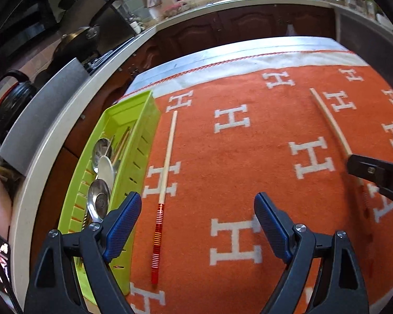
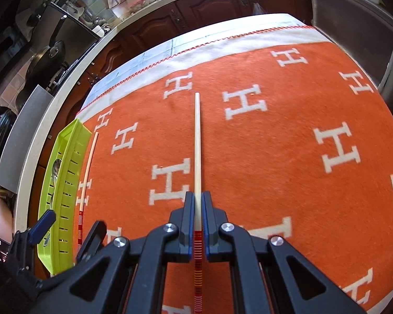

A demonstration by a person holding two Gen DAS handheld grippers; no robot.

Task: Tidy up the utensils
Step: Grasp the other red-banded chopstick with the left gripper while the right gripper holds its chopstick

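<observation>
A green slotted tray (image 1: 141, 141) sits at the left edge of the orange towel and holds metal spoons (image 1: 99, 201) and chopsticks. One chopstick (image 1: 166, 167) with a red striped end lies loose on the towel beside the tray; it also shows in the right wrist view (image 2: 87, 167). My left gripper (image 1: 196, 209) is open and empty above the towel, its left finger next to the tray. My right gripper (image 2: 197, 204) is shut on a second chopstick (image 2: 197, 144), which points away along the towel. In the left wrist view this chopstick (image 1: 330, 120) runs to the right gripper's finger (image 1: 374, 172).
The orange towel (image 2: 288, 141) with white H letters covers the table. Beyond it run a kitchen counter (image 1: 73, 120), dark wood cabinets (image 1: 222, 28), and pans on a stove (image 1: 76, 41) at the left.
</observation>
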